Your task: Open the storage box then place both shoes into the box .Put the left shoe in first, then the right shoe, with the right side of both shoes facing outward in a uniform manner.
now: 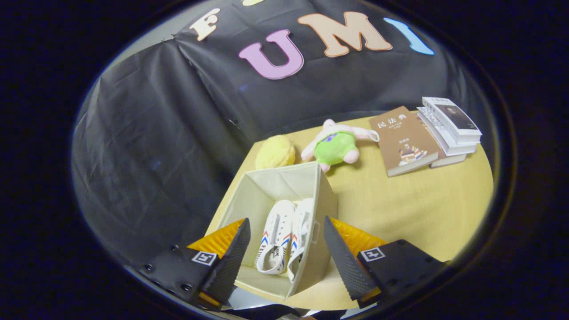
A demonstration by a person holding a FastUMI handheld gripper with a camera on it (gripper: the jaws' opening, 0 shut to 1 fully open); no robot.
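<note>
Tongs point(284, 249) hung above the desk point(413, 209) with the two fingers spread wide apart, released and grasping nothing. The storage box point(311, 262) stood open directly between and under the fingers, near the desk's edge at 7 o'clock from the desk's middle. The lid I could not make out. Inside the box lay both shoes, side by side and touching. The left one of the pair point(275, 235) was closer to the middle of the box, and the other shoe point(301, 235) lay against the box wall at 3 o'clock, tilted a little on that wall. Both were white with red and blue stripes on the side, and their toes pointed to 12 o'clock, away from the fingers. Which shoe was for the left foot I could not tell.

Beyond the box, at 12 o'clock from it and just beside its far wall, sat a yellow fluffy ball point(275, 152). At 1 o'clock from the box lay a plush toy point(335, 144) with a green body and pink limbs. Well apart, at 2 o'clock, a brown book point(404, 140) lay flat, and next to it, touching it, was a small stack of books point(449, 126). Black cloth point(155, 155) closed the booth behind the desk.
</note>
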